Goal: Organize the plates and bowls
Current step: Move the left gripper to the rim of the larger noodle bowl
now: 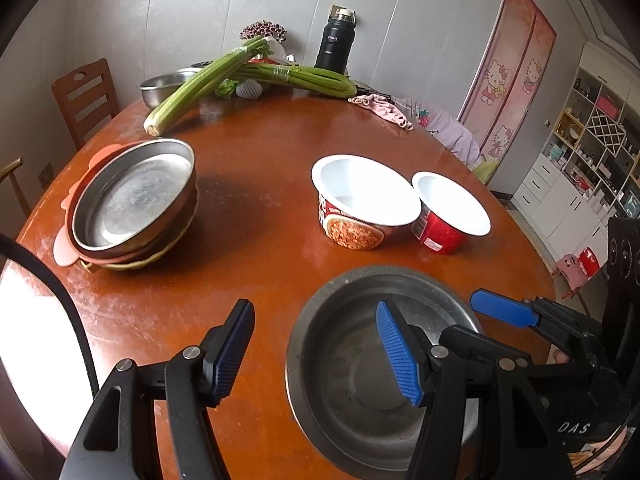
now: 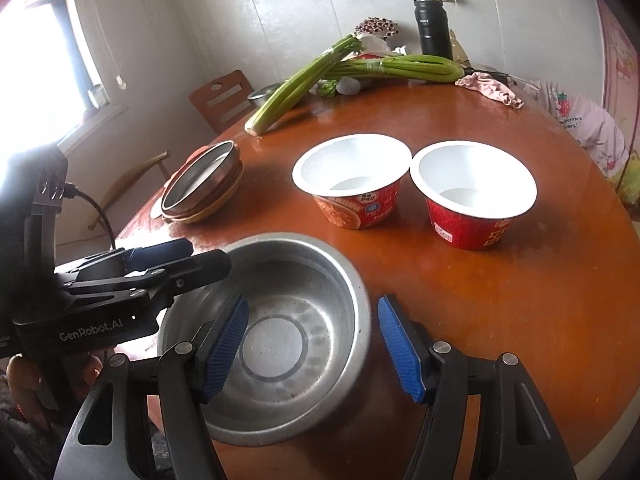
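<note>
A steel bowl [image 1: 360, 364] [image 2: 288, 312] sits at the near edge of the round wooden table [image 1: 260, 152]. My left gripper [image 1: 316, 354] is open, its jaws straddling the bowl's left rim. My right gripper [image 2: 312, 350] is open, its jaws straddling the bowl's right rim; it also shows in the left wrist view [image 1: 504, 312]. A stack of steel plates on pink and yellow dishes [image 1: 132, 204] [image 2: 204, 184] stands at the left. Two empty red noodle bowls, a wide one [image 1: 360, 200] [image 2: 352, 180] and a taller one [image 1: 448, 212] [image 2: 472, 196], stand side by side mid-table.
Celery bunches [image 1: 224, 76] [image 2: 340, 72], a steel basin [image 1: 168, 86], a black flask [image 1: 336, 42] [image 2: 434, 28] and a pink cloth [image 1: 384, 110] [image 2: 488, 88] lie at the far side. A wooden chair [image 1: 86, 96] stands beyond the table's left edge.
</note>
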Motion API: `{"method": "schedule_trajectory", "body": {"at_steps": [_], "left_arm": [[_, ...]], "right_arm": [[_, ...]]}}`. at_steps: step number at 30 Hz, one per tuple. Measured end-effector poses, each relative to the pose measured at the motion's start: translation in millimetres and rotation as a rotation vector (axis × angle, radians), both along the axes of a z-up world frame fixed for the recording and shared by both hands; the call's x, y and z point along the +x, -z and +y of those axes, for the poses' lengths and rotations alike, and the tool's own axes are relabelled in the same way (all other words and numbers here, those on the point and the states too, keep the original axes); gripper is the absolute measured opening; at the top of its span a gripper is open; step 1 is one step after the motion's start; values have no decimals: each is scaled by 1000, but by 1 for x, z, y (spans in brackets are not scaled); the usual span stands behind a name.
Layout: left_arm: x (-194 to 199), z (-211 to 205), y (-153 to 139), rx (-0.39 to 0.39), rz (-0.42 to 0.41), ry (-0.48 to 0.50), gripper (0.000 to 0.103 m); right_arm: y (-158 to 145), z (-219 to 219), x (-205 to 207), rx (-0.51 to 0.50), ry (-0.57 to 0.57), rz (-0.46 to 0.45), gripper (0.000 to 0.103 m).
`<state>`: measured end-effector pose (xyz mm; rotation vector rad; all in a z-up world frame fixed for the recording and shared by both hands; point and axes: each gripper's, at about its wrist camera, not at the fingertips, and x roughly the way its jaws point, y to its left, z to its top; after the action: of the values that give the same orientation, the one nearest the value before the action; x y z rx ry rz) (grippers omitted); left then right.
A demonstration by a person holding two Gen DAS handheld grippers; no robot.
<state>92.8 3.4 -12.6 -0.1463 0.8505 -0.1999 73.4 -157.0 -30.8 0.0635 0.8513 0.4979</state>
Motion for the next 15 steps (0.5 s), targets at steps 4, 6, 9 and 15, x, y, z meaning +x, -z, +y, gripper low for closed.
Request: {"method": "schedule_trajectory", "body": {"at_steps": [4, 6, 9, 15], "left_arm": [[4, 3, -5, 0, -11, 1, 63], [9, 5, -7, 3, -15, 3, 63], [21, 8, -10, 7, -10, 3, 63], [42, 6, -15, 20, -3, 27, 63]], "right_arm": [[-5, -1, 8, 26, 17, 3, 69], [-6, -1, 13, 39, 25, 11, 69], [-6, -1, 22, 71, 41, 29, 69], [-7, -2, 43, 137, 66, 75, 69]]}}
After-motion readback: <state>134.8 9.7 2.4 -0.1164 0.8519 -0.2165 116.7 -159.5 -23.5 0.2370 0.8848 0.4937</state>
